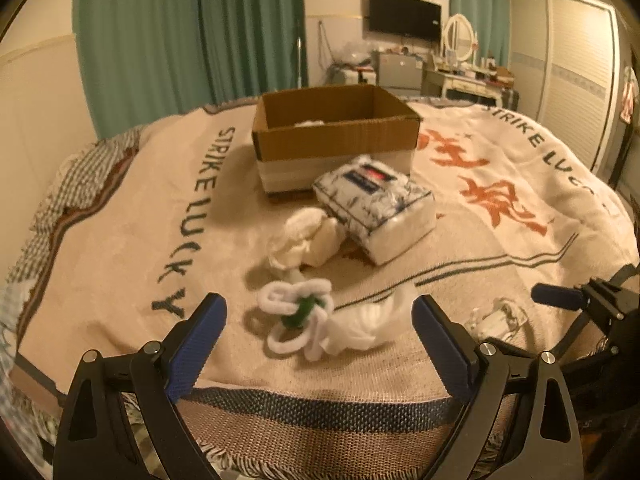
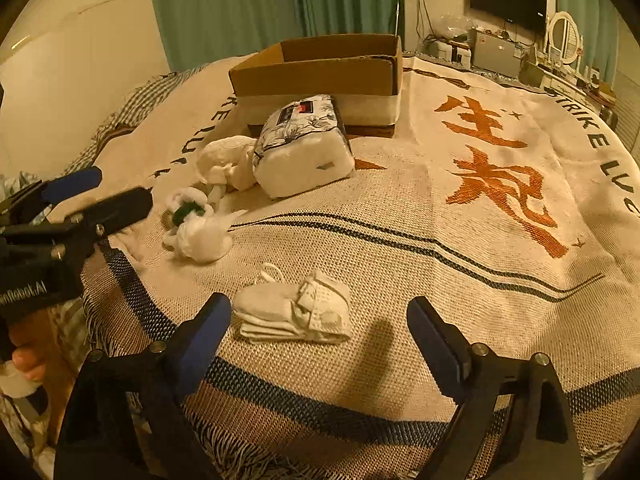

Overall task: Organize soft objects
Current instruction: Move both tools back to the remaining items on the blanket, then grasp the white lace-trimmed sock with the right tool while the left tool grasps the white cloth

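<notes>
Soft things are spread over a bed blanket before an open cardboard box — both pairs of tongs are held apart and empty.

The cardboard box is set at the far middle of the blanket; only a scrap of something white is seen inside it, and the rest of its inside is hidden by the near wall. A wrapped tissue pack is leaned against the box front, with a white soft toy just beside it. Nearer, a white-and-green fuzzy loop toy is laid touching a crumpled white cloth, between the spread blue pads of the left tongs. A folded white mask is framed by the right tongs — untouched, jaws wide.
</notes>
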A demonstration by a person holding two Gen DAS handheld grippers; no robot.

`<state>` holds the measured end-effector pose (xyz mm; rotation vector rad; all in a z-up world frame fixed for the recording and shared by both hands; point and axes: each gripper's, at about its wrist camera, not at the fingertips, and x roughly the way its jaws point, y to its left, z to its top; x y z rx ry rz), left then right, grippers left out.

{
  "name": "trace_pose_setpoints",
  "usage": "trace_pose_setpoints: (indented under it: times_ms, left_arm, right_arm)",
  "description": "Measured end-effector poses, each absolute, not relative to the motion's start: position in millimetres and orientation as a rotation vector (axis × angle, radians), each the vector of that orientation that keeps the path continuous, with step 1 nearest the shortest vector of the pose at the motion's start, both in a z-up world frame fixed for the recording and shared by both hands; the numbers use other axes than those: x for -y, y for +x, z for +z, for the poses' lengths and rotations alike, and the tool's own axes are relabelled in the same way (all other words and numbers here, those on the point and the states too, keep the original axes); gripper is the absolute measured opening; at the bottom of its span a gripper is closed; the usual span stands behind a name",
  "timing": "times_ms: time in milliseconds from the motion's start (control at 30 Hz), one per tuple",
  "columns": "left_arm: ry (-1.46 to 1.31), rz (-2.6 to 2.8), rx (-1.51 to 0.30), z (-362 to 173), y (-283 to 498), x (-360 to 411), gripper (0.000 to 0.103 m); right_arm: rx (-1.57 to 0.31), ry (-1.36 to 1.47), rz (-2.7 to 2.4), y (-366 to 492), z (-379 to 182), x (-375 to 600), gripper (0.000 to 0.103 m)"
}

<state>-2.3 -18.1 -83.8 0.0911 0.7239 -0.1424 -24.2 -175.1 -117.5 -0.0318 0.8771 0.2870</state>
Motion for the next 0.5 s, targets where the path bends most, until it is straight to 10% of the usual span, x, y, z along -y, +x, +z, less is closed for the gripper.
trace_pose_setpoints:
  times_ms: [133, 367, 500]
  left_arm:
    - [0.099, -0.15, -0.761, -97, 2, 22, 0.093]
    - [0.054, -0.198, -0.838, -115, 13, 29, 0.085]
    - [0.043, -0.248, -0.884, -126, 23, 40, 0.064]
  right_arm:
    - [-0.92, -0.014, 0.314, -17, -123, 171, 0.058]
    - [-0.823, -0.023, 0.264, -13, -104, 182, 0.052]
    - [-0.822, -0.014, 0.249, -3, -105, 190, 0.052]
